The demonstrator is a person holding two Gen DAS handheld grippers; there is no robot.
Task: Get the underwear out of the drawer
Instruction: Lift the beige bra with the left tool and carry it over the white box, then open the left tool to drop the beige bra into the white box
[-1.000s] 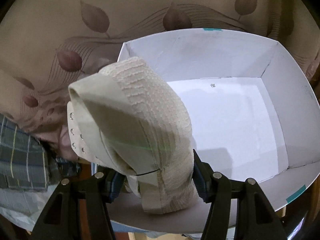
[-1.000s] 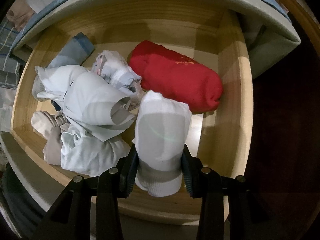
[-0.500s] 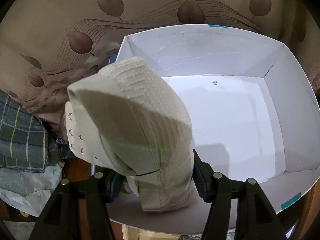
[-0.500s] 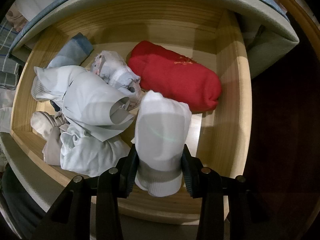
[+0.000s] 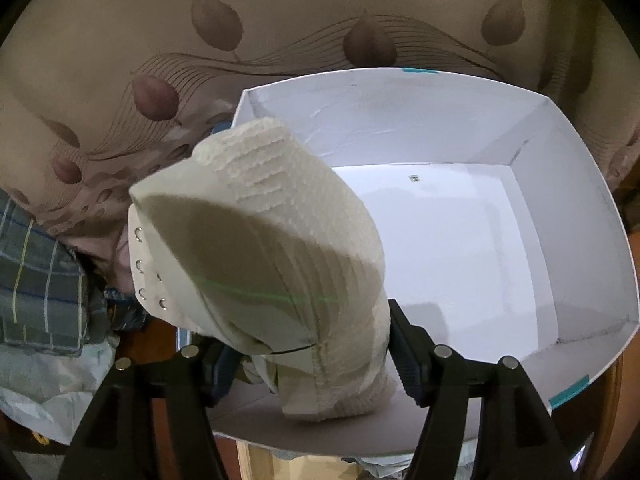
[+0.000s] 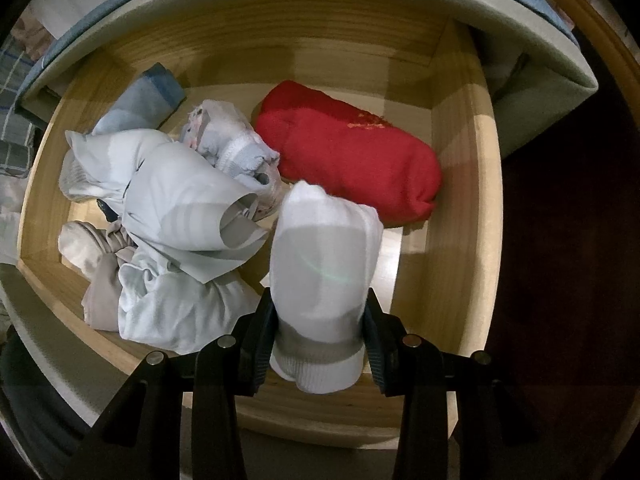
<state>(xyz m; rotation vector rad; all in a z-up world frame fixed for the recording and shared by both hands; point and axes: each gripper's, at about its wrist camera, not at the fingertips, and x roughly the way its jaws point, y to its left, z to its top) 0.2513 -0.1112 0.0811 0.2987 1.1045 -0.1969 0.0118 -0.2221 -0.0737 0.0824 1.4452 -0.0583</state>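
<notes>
My left gripper [image 5: 308, 344] has a beige ribbed underwear piece [image 5: 280, 248] with metal hooks between its jaws, which are opening; both pads still touch the cloth. It hangs over the near left corner of a white cardboard box [image 5: 440, 144]. My right gripper [image 6: 319, 308] points down, shut on a white rolled underwear piece [image 6: 324, 264] with a grey band, just above the open wooden drawer [image 6: 460, 208].
In the drawer lie a red rolled garment [image 6: 348, 152], crumpled pale blue garments [image 6: 180, 208], a blue-grey roll [image 6: 140, 100] and a beige piece [image 6: 100, 280]. A leaf-patterned bedsheet [image 5: 280, 20] surrounds the box; a plaid cloth [image 5: 36, 280] lies to its left.
In the left wrist view the box and bedsheet have slid down slightly, and the left jaws stand a little wider around the beige piece. The right wrist view is unchanged.
</notes>
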